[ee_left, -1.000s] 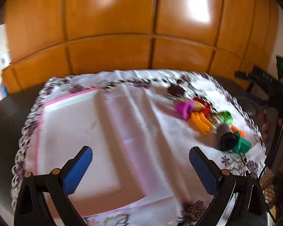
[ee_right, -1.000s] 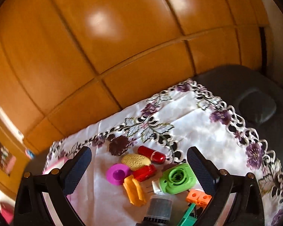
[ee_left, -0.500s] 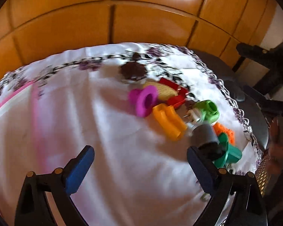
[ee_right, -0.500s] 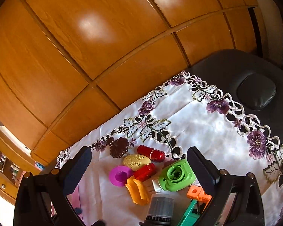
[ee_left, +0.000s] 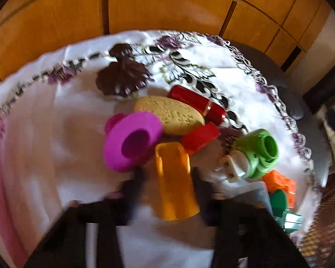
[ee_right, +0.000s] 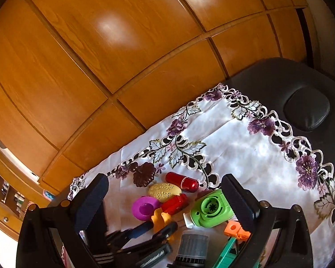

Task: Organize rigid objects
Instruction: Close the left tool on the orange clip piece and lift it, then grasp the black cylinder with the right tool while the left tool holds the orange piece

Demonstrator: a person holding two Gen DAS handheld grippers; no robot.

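A: Nearest the left wrist lens, the left gripper (ee_left: 167,198) straddles the orange piece (ee_left: 175,182), jaws narrowed around it; blurred, so I can't tell if they grip it yet.

B: Risk?

A: The magenta cup (ee_left: 132,141) and the red block (ee_left: 199,137) touch the orange piece. Closing could shove or pinch a neighbour too, I'd guess.

B: Right side?

A: The right gripper (ee_right: 165,203) hangs spread wide over the pile, holding nothing.

B: Farther back?

A: The yellow oval (ee_left: 169,115) and red capsule (ee_left: 196,105) lie on the tablecloth (ee_left: 55,122), near its embroidered border. A knock could roll the capsule.
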